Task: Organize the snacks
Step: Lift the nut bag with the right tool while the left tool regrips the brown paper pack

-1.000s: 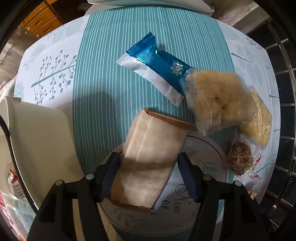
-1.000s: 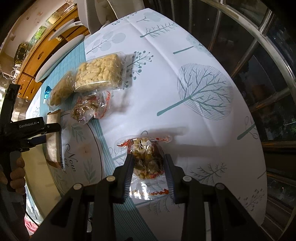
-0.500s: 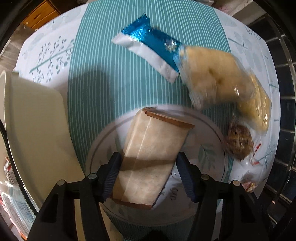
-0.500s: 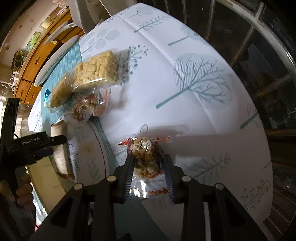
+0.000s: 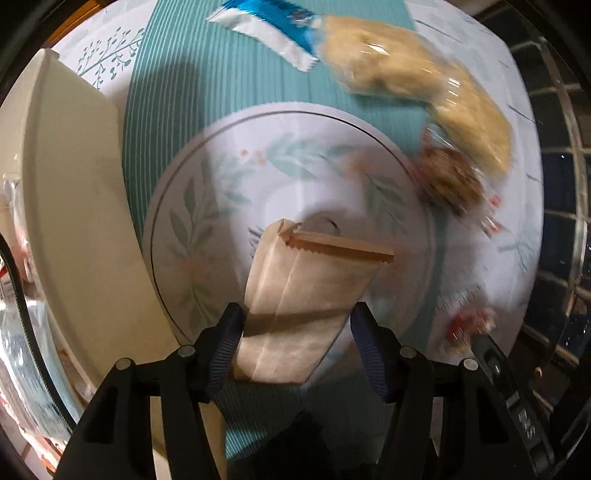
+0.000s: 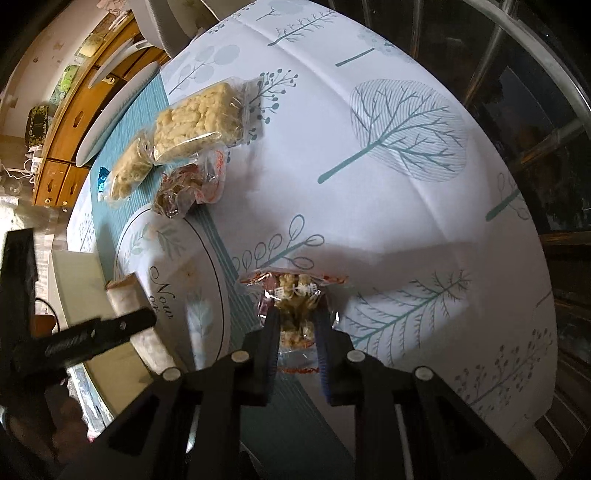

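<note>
My left gripper (image 5: 295,314) is shut on a brown paper snack packet (image 5: 314,280), which hangs above the middle of a round leaf-patterned plate (image 5: 229,173). The right wrist view shows the same packet (image 6: 123,291) over the plate's left part (image 6: 173,243). My right gripper (image 6: 296,315) points down at the tablecloth just right of the plate. Its jaws are closing, and the pads squeeze a clear snack bag with red print (image 6: 291,291). That bag's lower end is hidden between the fingers.
Beyond the plate lie a blue-and-white wrapper (image 5: 266,22), two clear packs of puffed rice (image 6: 199,118) (image 6: 125,173) and a bag of dark nut snack (image 6: 184,188). A cream container (image 5: 74,206) stands left of the plate. Window bars (image 6: 517,55) run along the table's right side.
My left gripper has carried the brown packet from the plate's rim to above its middle. The right gripper's jaws have narrowed onto the clear snack bag and pinch it.
</note>
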The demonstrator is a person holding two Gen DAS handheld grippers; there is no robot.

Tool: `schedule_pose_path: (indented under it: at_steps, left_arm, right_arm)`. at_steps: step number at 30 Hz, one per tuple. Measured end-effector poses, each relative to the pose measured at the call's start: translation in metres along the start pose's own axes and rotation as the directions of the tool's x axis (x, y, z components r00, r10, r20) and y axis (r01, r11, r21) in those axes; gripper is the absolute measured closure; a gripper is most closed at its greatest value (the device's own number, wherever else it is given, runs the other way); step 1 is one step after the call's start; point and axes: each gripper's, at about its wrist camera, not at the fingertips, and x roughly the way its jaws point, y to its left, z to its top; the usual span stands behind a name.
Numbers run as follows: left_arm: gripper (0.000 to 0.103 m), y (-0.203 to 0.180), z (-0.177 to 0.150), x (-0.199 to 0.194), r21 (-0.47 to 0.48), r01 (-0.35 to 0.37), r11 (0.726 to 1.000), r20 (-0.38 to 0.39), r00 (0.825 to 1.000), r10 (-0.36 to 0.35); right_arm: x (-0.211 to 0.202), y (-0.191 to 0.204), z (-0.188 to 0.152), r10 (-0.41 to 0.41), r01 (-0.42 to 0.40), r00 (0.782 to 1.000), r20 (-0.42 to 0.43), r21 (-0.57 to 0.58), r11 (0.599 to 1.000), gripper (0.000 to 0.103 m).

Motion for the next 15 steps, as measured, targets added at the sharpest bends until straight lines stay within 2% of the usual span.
schedule_pose_path:
  at_steps: [2,3,4,5,7,12,13,15]
  left_arm:
    - [0.045,-0.008,-0.012,-0.009,0.020,0.014,1.000,0.009,1.000,-0.015]
    - [0.057,-0.011,-0.019,-0.014,0.031,0.022,0.999,0.014,1.000,-0.022]
    - [0.077,-0.016,-0.024,-0.019,0.040,0.019,0.999,0.021,1.000,-0.020]
    - [0.086,-0.018,-0.031,-0.024,0.047,0.045,0.998,0.023,0.999,-0.046]
    - [0.085,-0.019,-0.040,-0.030,0.059,0.078,0.995,0.023,0.997,-0.080]
    - [0.086,-0.014,-0.042,-0.048,0.068,0.080,0.994,0.049,0.995,-0.083]
    - [0.086,-0.009,-0.045,-0.050,0.061,0.082,0.995,0.054,0.995,-0.086]
    - [0.086,0.003,-0.045,-0.056,0.045,0.084,0.995,0.064,0.994,-0.087]
  right_arm:
    - [0.000,-0.002,-0.002,0.021,-0.021,1.000,-0.008,0.017,1.000,0.085]
    - [0.000,-0.003,-0.003,0.032,-0.032,0.999,-0.011,0.024,0.999,0.085]
    - [0.001,-0.004,-0.003,0.039,-0.039,0.999,-0.012,0.029,0.999,0.085]
    - [0.001,-0.005,-0.004,0.045,-0.044,0.999,-0.011,0.034,0.998,0.085]
    - [0.002,-0.006,-0.007,0.055,-0.055,0.998,-0.014,0.048,0.997,0.085]
    - [0.002,-0.009,-0.019,0.084,-0.081,0.996,-0.032,0.084,0.993,0.087]
    - [0.001,-0.009,-0.021,0.089,-0.087,0.996,-0.030,0.084,0.993,0.103]
    - [-0.003,-0.006,-0.028,0.114,-0.113,0.993,-0.012,0.067,0.991,0.103]
